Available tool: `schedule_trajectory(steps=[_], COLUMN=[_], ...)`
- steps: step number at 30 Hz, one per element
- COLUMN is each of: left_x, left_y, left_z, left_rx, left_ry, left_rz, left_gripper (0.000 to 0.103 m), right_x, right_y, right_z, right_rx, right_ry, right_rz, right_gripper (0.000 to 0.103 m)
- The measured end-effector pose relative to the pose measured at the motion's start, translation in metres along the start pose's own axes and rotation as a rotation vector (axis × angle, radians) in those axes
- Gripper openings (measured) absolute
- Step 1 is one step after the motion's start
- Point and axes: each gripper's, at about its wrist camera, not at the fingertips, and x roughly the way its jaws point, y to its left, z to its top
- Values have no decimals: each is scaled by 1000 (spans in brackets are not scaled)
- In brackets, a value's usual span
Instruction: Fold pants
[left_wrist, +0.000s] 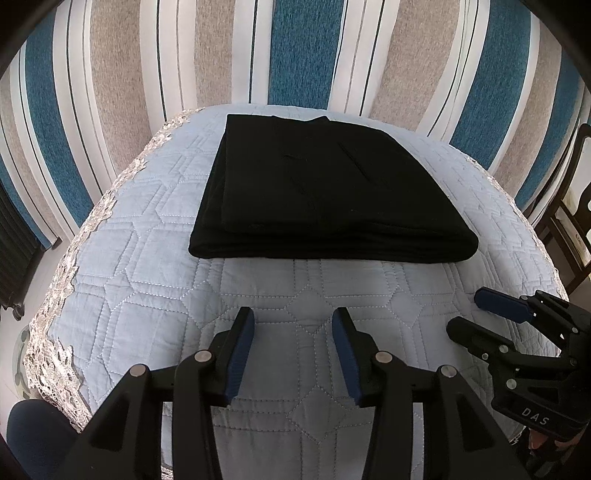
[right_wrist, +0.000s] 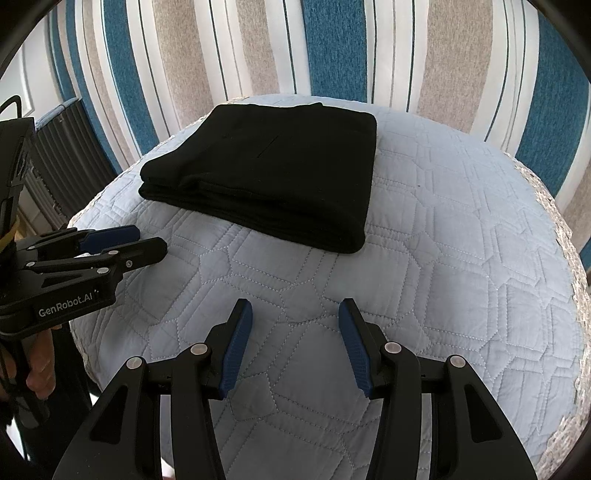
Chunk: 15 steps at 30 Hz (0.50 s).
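The black pants (left_wrist: 328, 192) lie folded into a flat rectangular stack on the pale blue quilted table cover (left_wrist: 155, 280). They also show in the right wrist view (right_wrist: 273, 173). My left gripper (left_wrist: 293, 317) is open and empty, hovering over the quilt short of the stack's near edge. My right gripper (right_wrist: 295, 308) is open and empty, also short of the stack. The right gripper shows at the lower right of the left wrist view (left_wrist: 467, 312). The left gripper shows at the left of the right wrist view (right_wrist: 149, 240).
The quilt (right_wrist: 461, 258) has a lace trim (left_wrist: 55, 314) along its rounded edge. A blue, beige and white striped rug (left_wrist: 295, 55) covers the floor beyond. A dark wooden chair (left_wrist: 576, 206) stands at the right and a dark radiator-like object (right_wrist: 70, 147) at the left.
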Motion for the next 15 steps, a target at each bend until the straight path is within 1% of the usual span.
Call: schedule_trajectory(steps=[15], left_x=[1], left_y=[1], left_z=[1], left_rx=[4], left_ry=[6], left_rz=[3], left_gripper=[47], right_x=[0], right_y=[-2], right_z=[-1], right_rx=[0], right_ry=[-1], right_rz=[8], right_gripper=[50])
